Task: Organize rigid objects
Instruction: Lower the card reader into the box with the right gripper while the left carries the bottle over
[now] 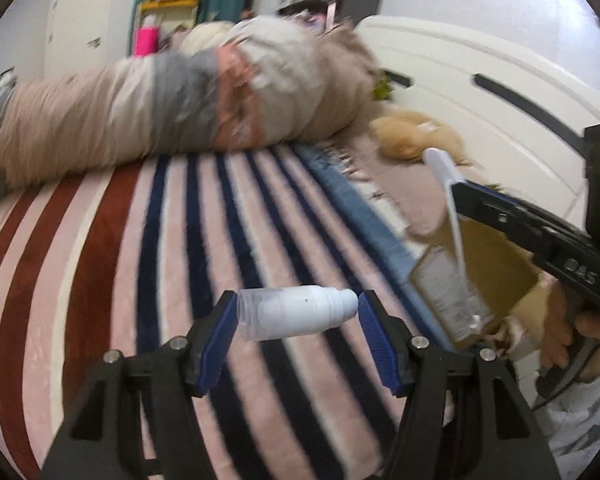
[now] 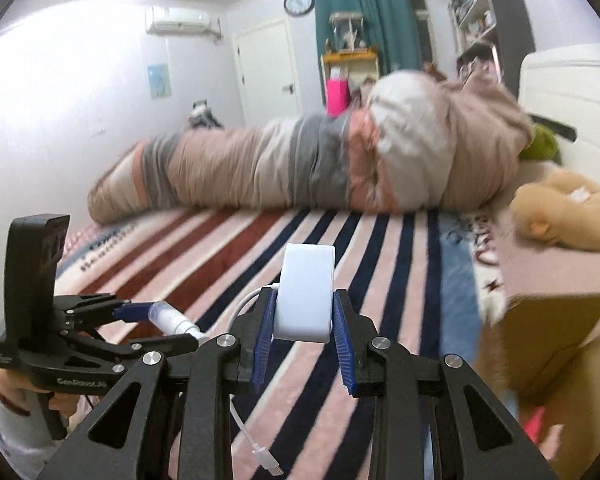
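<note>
Blurring hides the cardboard box's (image 2: 548, 344) contents beside both loaded grippers.

Blanket (image 2: 340, 248) striped pink-white with maroon bands left, navy bands right; bottle (image 1: 296, 312) white with clear cap; power bank (image 2: 306, 294) white, white cable (image 2: 244, 428); gripper pads (image 1: 220, 344) blue on black; cardboard box (image 2: 552, 344) tan; far curtain (image 2: 364, 4) teal.

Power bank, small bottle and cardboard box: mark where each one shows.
power bank (image 2: 305, 292): right wrist view, middle of its white face.
small bottle (image 1: 296, 312): left wrist view, middle of its white body.
cardboard box (image 2: 556, 344): right wrist view, its brown side wall.
</note>
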Motion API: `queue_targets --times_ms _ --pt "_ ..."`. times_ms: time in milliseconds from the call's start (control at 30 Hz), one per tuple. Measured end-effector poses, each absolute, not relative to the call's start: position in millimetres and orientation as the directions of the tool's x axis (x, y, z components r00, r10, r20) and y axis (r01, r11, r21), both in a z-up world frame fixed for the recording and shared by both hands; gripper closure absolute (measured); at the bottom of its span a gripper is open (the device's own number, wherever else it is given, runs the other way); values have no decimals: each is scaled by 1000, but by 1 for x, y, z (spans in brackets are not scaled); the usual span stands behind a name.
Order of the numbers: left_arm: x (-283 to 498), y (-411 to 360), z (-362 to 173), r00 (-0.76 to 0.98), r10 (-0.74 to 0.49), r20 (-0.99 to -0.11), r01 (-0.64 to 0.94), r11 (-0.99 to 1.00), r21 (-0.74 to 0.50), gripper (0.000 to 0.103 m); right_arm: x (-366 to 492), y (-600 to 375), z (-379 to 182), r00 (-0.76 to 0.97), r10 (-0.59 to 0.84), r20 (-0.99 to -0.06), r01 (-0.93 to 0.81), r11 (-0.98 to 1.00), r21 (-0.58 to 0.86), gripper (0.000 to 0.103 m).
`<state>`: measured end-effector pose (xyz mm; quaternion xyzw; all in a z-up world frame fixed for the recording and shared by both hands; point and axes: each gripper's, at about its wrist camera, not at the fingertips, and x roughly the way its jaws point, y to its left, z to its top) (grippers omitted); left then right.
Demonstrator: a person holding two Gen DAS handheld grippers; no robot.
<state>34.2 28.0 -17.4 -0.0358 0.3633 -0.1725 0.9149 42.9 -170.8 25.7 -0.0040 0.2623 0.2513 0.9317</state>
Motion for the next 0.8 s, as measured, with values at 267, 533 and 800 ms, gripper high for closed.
queue_targets --times_ms 267,533,800 --pt "37 -48 32 660 -469 -586 447 873 -195 45 43 -261 50 822 336 -459 -318 941 118 79" --pt "58 -138 46 593 -536 -601 551 814 -183 45 52 -337 24 798 274 -537 -217 962 168 79" --pt "66 -181 41 554 -541 -633 593 790 -157 45 55 -380 5 781 323 -534 -182 937 299 79"
